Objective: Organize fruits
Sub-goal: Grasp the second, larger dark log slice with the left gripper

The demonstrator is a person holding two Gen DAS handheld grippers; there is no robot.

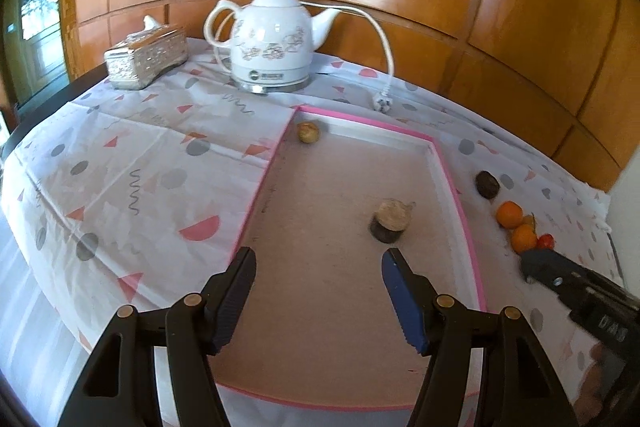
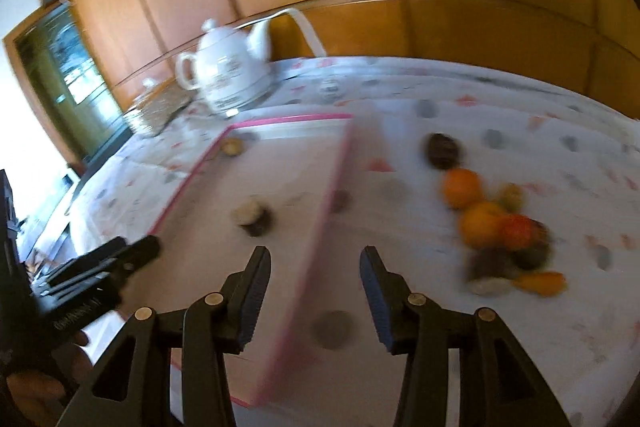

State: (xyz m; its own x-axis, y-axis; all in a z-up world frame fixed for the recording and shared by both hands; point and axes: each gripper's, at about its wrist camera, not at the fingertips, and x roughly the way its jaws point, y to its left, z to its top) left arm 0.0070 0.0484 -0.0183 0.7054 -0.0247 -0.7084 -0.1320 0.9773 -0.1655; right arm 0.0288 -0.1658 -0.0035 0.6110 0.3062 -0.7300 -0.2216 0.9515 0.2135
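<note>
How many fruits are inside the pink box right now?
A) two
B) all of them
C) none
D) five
A: only the small yellowish fruit at the far corner and the brown-and-tan one lie inside the pink box; the oranges sit outside on the tablecloth.

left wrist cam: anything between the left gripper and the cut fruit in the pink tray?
Nothing. In the left wrist view only bare tray floor separates the open left gripper from the cut fruit.
</note>
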